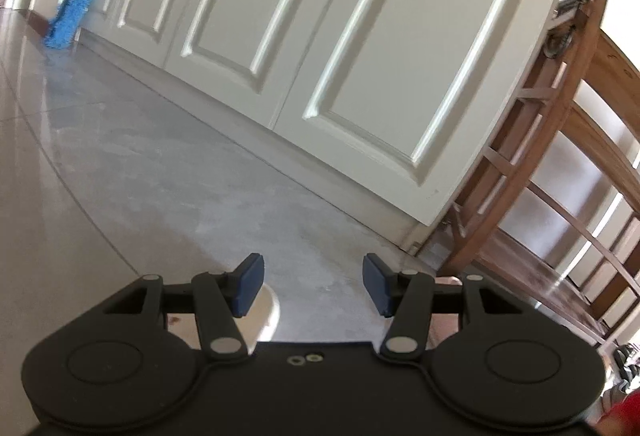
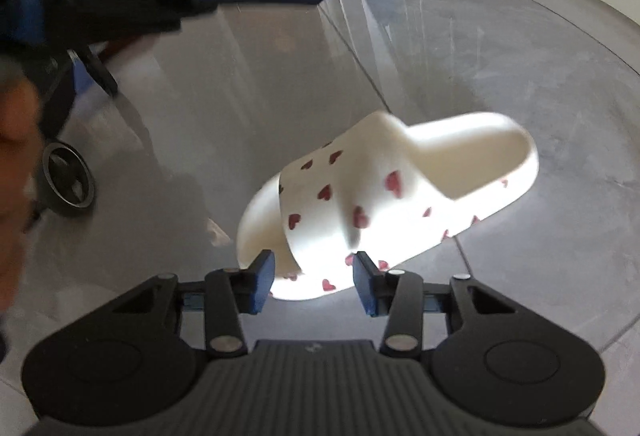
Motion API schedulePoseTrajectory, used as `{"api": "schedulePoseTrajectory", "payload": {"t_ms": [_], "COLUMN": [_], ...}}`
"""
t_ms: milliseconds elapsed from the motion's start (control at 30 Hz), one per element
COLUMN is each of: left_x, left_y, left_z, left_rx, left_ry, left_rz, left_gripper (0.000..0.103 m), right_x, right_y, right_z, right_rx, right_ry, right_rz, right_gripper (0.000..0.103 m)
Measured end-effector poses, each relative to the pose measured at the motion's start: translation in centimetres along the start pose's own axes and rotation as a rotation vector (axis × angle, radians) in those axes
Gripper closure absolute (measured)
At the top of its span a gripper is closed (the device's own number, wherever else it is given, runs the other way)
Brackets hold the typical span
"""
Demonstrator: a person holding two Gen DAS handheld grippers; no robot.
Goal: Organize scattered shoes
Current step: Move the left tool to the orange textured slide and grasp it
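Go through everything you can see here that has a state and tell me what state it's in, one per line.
White slide sandal with red hearts: on the grey floor, upright, partly between the right gripper's jaws, not gripped.
Right gripper: open.
Left gripper: open, nothing between its jaws.
White panelled cabinet doors: closed.
Wooden slatted shoe rack: lower shelves in view bare.

Slipper (image 2: 384, 204) on floor (image 2: 520, 76) just ahead of right gripper (image 2: 314, 282); rack (image 1: 560, 196) right of cabinet (image 1: 320, 36).

text: none legible | labels: none | brands: none | numbers: none
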State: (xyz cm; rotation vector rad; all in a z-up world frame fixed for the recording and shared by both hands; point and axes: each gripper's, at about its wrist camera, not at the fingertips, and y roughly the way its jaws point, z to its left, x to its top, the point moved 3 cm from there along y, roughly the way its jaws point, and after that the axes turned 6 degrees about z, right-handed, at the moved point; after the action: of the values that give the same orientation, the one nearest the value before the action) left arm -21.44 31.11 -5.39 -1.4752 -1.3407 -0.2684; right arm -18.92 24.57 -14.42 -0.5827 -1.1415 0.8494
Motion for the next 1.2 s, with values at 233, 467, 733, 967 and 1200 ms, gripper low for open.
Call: {"api": "schedulePoseTrajectory", "payload": {"t_ms": [233, 467, 733, 967, 1200], "left_x": [-1.8, -6.2, -14.3, -21.7, -25.2], "left_y": [6.0, 11.7, 17.6, 22.6, 24.8], "left_z": [-8.5, -20.4, -32.9, -41.6, -44.1], "left_rx": [-0.240, -0.503, -0.718, -0.822, -0.858], "left_ry": [0.149, 0.382, 0.556, 0.626, 0.698], "left_rz": [0.177, 0.366, 0.542, 0.697, 0.770], "left_gripper": [0.049, 0.049, 0.049, 0.049, 0.068], "right_x": [-7.8, -19.5, -31.2, -38.6, -42.3], "right_y": [-10.8, -20.9, -34.3, -43.0, -44.3], "right_z": [-7.4, -13.6, -15.9, -16.0, -14.0], "right_rx": [-0.275, -0.592, -0.960, -1.113, -1.107], "right_ry": [0.054, 0.326, 0.677, 0.863, 0.908], "right_rz": [0.079, 0.036, -0.073, -0.171, -0.170], "right_gripper": [0.056, 0.057, 0.058, 0.057, 0.057]}}
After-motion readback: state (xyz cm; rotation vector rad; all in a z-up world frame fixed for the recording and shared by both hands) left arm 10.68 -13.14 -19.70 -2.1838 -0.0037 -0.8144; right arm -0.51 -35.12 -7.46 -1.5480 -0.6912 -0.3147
